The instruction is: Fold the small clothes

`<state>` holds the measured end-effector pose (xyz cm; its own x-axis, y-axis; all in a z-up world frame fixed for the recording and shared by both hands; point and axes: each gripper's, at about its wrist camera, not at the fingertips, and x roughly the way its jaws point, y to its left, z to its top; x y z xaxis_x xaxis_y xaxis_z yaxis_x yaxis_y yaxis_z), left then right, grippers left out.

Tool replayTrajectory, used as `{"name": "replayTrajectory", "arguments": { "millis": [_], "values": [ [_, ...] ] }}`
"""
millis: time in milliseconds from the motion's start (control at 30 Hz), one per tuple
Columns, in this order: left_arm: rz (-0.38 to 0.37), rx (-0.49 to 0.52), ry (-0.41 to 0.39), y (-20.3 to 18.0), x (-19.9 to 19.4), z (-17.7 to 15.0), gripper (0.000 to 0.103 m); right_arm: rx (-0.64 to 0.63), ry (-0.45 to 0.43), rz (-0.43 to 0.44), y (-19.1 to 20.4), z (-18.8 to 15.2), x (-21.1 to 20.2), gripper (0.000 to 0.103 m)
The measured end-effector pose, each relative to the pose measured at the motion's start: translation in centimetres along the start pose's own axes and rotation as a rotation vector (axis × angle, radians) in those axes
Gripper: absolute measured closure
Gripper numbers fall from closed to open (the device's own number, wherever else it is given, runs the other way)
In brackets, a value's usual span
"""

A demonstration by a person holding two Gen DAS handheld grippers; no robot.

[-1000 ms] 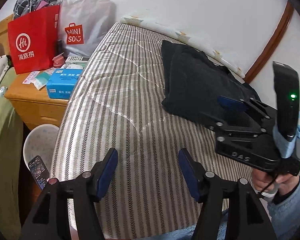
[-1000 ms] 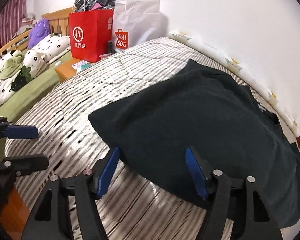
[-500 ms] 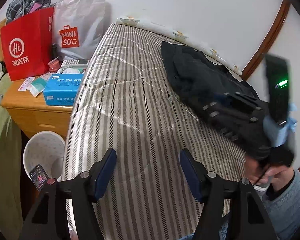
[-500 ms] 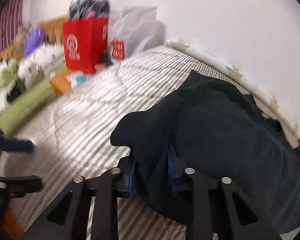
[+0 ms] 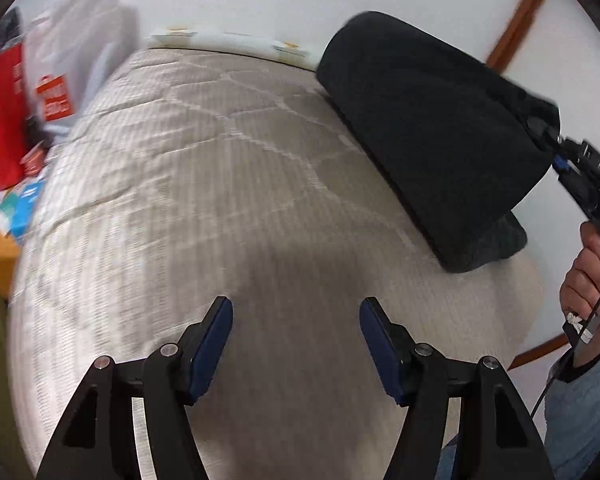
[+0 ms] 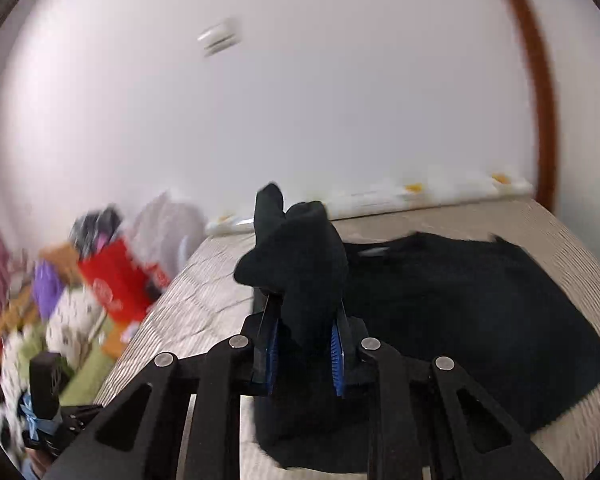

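Right fingers (image 6: pixel 305 342): mine, closing, clamped on a bunched edge of the black garment (image 6: pixel 480 320).
Garment: lifted edge, the rest on the bed (image 5: pixel 228 208).
Left fingers (image 5: pixel 296 344): apart, empty, over bare bed.

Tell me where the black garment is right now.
The black garment lies on the striped mattress near the wall, one edge pinched in the closing right gripper and raised off it.

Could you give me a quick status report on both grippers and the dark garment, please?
Right gripper closing, pads clamped on dark garment, edge lifted off striped mattress. Left gripper open, nothing between its fingers. Nothing in the way.
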<state>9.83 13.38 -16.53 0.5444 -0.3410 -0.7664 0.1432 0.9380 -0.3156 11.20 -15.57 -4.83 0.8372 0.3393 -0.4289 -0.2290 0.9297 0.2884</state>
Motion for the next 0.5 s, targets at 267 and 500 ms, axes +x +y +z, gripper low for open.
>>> {"name": "replayTrajectory", "arguments": {
  "millis": [267,500],
  "values": [
    [-0.092,0.087,0.017,-8.1,3.8,1.6,0.039,0.249,0.064,-0.124,-14.3,-3.1,-1.8,0.089],
    [-0.155,0.176,0.007,-14.0,5.7,1.1,0.033,0.281,0.117,-0.115,-17.6,-5.4,-2.9,0.07]
  ]
}}
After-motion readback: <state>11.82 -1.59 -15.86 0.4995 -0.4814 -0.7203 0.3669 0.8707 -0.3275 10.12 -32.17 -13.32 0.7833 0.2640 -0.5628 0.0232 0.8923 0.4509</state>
